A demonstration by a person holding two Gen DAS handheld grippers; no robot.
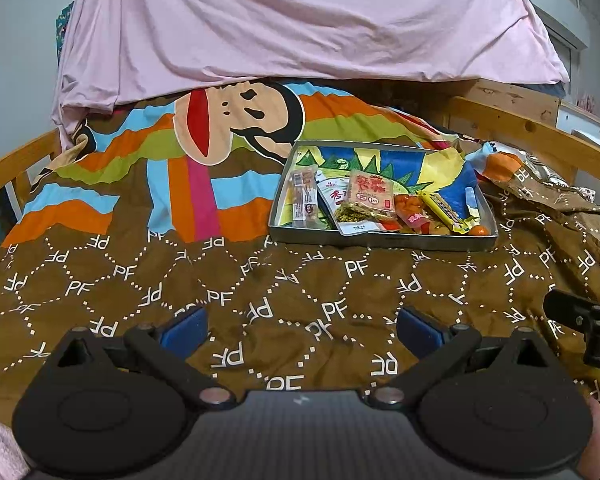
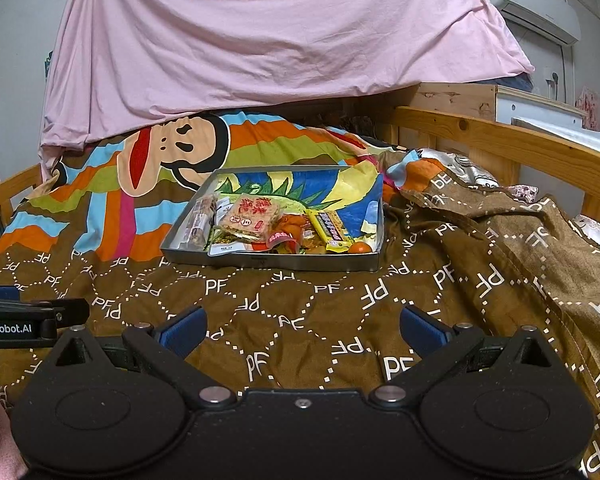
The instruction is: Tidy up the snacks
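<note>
Brown bedding printed with white "PF" letters is covering the bed [image 1: 300, 280], with a striped cartoon-monkey panel lying toward the far end. A pink sheet [image 1: 300, 20] is hanging down behind it, and a wooden rail [image 2: 500, 140] is running along the bed's right edge, where the quilt is bunching into folds.

A shallow metal tray [image 1: 380, 240] is sitting on the bed toward the far right, its floor lined with a bright cartoon print. Snack packets are crowding its near edge: a long bar packet [image 1: 304, 196] at the left, a pink-and-red square packet [image 1: 370, 196] lying tilted over a white one, a yellow wrapper [image 1: 444, 212] to the right, and a small orange fruit [image 1: 478, 231] in the near right corner.

The left tool [image 1: 302, 330] is hovering over the near part of the bed, its blue pads standing wide apart and holding nothing. The right tool [image 2: 302, 330] is hanging beside it, equally wide and gripping nothing. Nothing is lying between either tool and the tray. An air conditioner [image 2: 540, 4] is showing high on the right wall.
</note>
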